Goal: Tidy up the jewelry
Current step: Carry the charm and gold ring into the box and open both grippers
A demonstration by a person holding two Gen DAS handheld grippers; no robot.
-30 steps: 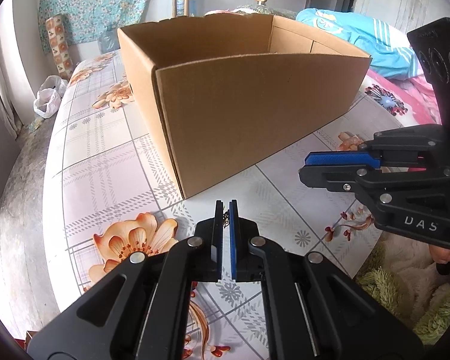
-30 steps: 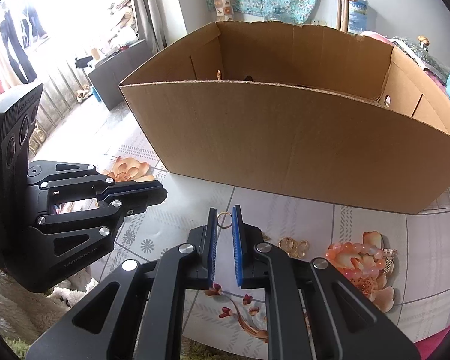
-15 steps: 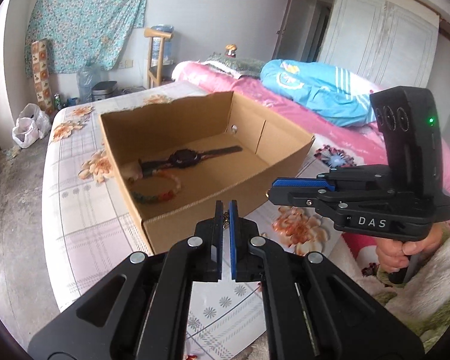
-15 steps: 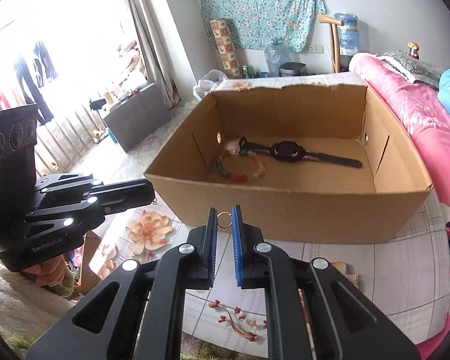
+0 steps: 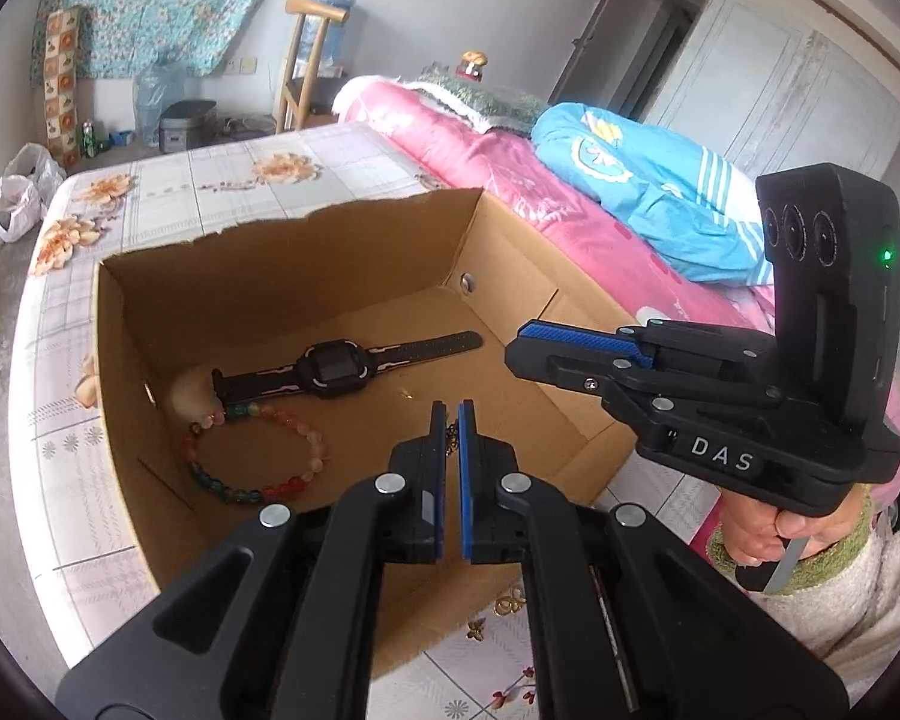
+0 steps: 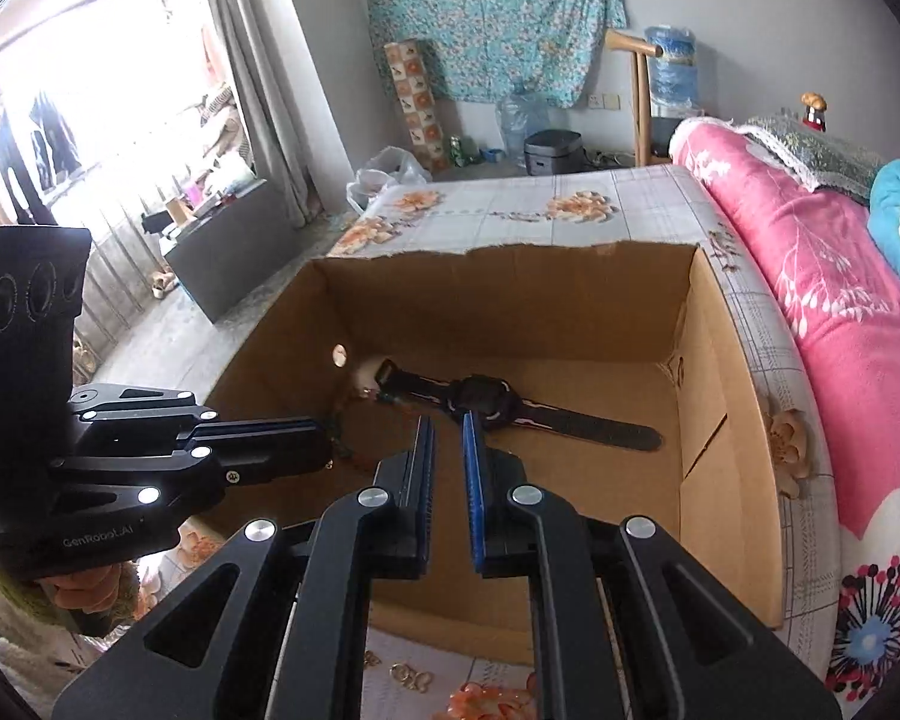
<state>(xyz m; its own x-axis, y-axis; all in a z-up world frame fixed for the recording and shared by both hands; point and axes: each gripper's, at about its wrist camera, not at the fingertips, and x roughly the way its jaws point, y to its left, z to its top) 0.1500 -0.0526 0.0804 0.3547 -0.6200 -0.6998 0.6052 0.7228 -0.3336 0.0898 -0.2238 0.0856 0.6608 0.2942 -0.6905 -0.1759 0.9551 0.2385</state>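
An open cardboard box [image 5: 111, 360] holds a black watch [image 5: 336, 369] and a coloured bead bracelet [image 5: 252, 450]. My left gripper [image 5: 448, 414] hangs over the box, shut on a small gold chain piece [image 5: 449, 438]. A tiny gold item [image 5: 406, 394] lies on the box floor. My right gripper [image 6: 448, 426] is over the box [image 6: 729, 420] above the watch [image 6: 480, 399]; its jaws stand slightly apart and nothing shows between them. Gold rings [image 6: 411, 673] lie on the table in front of the box.
The box sits on a table with a flowered cloth [image 6: 510, 213]. A pink bed [image 6: 840, 312] with a blue garment [image 5: 648, 192] runs along the right. A wooden chair [image 5: 306, 60] and water bottles stand by the far wall.
Both grippers rose and moved forward over the box. The gold ring held in my right gripper is no longer between its jaws, which have parted slightly. The left still holds its piece.
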